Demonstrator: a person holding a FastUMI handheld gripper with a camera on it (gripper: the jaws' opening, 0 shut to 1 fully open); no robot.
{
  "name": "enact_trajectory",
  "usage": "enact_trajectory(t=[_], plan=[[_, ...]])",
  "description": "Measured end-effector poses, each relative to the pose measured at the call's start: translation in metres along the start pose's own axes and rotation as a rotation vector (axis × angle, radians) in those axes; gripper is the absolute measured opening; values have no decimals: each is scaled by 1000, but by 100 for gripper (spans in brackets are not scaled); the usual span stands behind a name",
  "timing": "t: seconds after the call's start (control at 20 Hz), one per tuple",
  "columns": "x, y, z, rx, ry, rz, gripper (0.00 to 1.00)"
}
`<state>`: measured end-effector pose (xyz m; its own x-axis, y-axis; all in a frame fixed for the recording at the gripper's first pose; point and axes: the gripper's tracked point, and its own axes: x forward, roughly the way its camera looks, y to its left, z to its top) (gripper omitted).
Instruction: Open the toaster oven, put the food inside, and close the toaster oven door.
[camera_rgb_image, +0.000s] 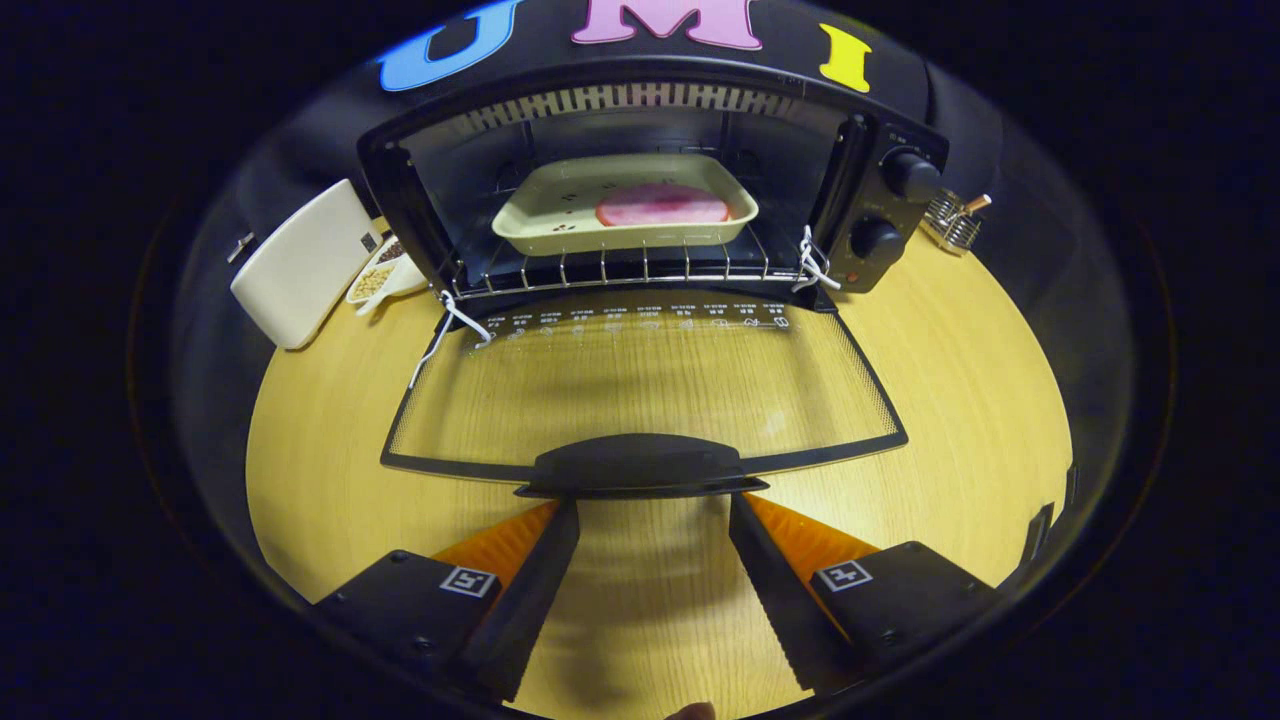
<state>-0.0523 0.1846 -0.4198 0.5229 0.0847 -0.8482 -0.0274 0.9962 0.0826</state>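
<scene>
Gripper view: the toaster oven (640, 190) was seen standing open on the wooden table (960, 400), its glass door (640, 380) folded flat toward the camera. Inside, on the wire rack (620, 268), a cream tray (625, 205) was seen with a pink slice of food (662, 204) lying in it, so the loading step was judged complete and only the closing left. The gripper (652, 510) was held with its fingers apart and nothing between them, the tips just short of the door handle (637, 465), one beside each end. The handle's long axis was seen to run crosswise to the fingers, directly ahead of them. It was judged that the handle would have to be caught from below and swung up and away toward the oven mouth. A white box (300, 262) and a small dish (380, 280) were noted beside the oven.
</scene>
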Motion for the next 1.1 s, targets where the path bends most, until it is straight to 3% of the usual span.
enact_trajectory(t=[0.65, 1.1], plan=[[-63, -7, 54, 27, -249, 56, 100], [-68, -9, 92, 40, -320, 73, 100]])
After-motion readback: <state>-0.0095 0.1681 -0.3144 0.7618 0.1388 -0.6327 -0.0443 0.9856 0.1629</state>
